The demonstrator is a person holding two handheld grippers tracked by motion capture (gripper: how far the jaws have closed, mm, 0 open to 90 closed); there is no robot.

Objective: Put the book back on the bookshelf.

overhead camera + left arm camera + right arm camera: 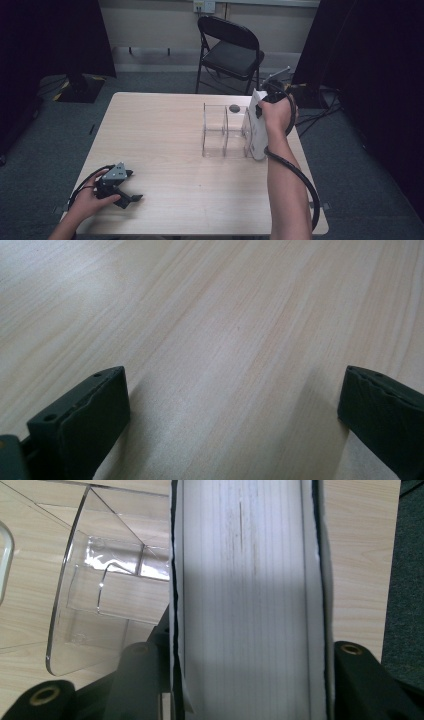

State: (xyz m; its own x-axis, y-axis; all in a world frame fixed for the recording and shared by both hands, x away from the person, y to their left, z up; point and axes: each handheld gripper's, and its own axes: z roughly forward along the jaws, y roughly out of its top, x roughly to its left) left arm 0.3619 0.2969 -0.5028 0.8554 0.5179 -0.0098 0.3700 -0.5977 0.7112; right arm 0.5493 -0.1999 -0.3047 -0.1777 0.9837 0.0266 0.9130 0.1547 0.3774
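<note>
My left hand-held gripper [131, 186] rests wide open and empty on the table [165, 150], while my right hand-held gripper [260, 107] clamps the white book [256, 131] upright beside the clear rack [225, 131], so I should lower it straight into the right slot.

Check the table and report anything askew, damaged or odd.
Nothing looks damaged or spilled. The white book stands on edge, clamped in the right gripper, beside the right end of the clear acrylic rack, not yet in a slot. The left gripper rests open on the bare table.
</note>
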